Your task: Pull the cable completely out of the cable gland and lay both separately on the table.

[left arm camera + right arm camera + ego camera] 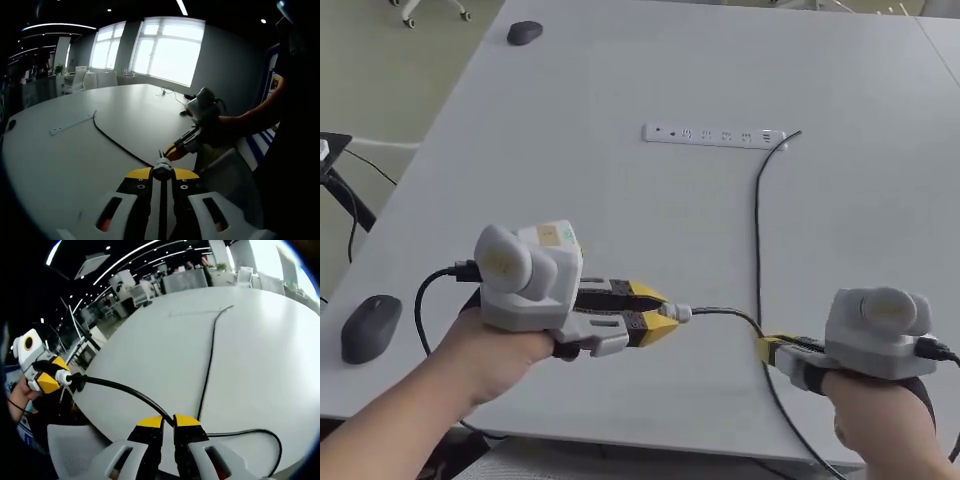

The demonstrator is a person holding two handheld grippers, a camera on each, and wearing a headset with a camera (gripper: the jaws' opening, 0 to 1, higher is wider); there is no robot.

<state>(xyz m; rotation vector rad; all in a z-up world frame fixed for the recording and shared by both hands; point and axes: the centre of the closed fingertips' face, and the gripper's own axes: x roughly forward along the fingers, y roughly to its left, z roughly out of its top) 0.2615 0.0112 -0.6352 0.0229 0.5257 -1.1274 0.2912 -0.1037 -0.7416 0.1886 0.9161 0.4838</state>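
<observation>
My left tongs (663, 312) are clenched on the cable gland (678, 313), and my right tongs (766, 348) pinch the cable (722, 313) nearby, both above the table's (620, 200) near edge. I judge the pull-out is in hand. Next I must draw the tongs apart along the cable's line so its end slips free.

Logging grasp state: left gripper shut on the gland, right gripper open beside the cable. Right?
Not quite: the right gripper is shut on the cable, as the right gripper view shows. The left gripper is shut on the gland.
</observation>
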